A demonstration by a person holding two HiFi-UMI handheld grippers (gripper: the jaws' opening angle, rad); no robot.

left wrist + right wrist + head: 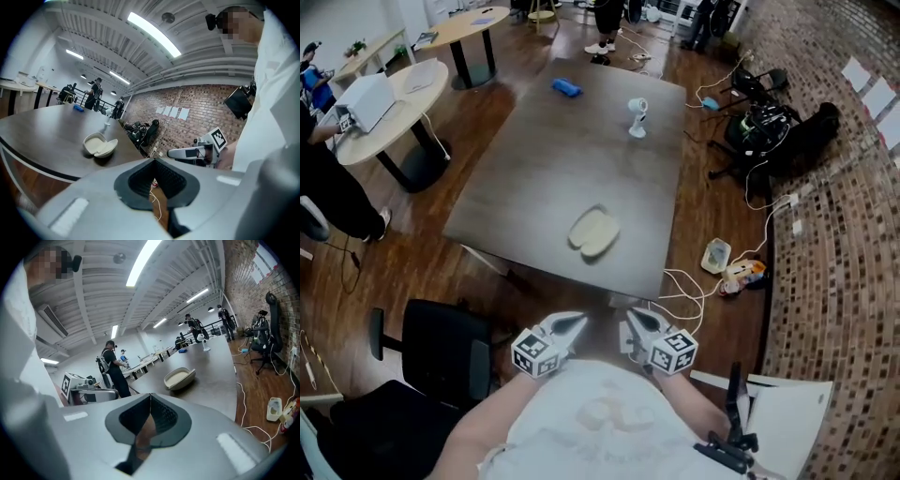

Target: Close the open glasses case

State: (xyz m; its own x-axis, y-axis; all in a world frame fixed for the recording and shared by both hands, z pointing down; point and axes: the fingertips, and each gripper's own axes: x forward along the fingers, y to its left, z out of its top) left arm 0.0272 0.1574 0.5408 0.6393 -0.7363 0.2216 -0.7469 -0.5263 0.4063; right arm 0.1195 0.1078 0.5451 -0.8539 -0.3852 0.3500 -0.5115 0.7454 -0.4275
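- The left hand-held gripper (575,322) is clenched on nothing: its own view shows the two jaw tips meeting, with only floor and cable behind the gap lower down.
- The right hand-held gripper (634,321) is likewise clamped shut and empty, its jaw tips pressed together in its own view.
- Both are held close in front of the person's chest, side by side, pointing forward and a little downward. They are short of the near edge of the counter (544,178).
- The glasses case (593,232) lies on the counter, close to its near edge and almost straight ahead of the two tools, well apart from both. Its two cream halves are splayed open, hollow sides up, joined along the middle.
- Farther back on the counter stand a small white device (637,117) and a blue object (566,88), both well clear of the case.
- Step in hand, as I judge it: the approach has not begun. The case is wide open and untouched, so the task is at its start.
- The next move calls for bringing both tools forward and down to the case. One could steady the lower half while the other gets under the free edge of the lid half and swings it over the hinge.
- With closed jaws, a push and a press would probably do, but the light case may slide on the smooth counter if it is not braced.
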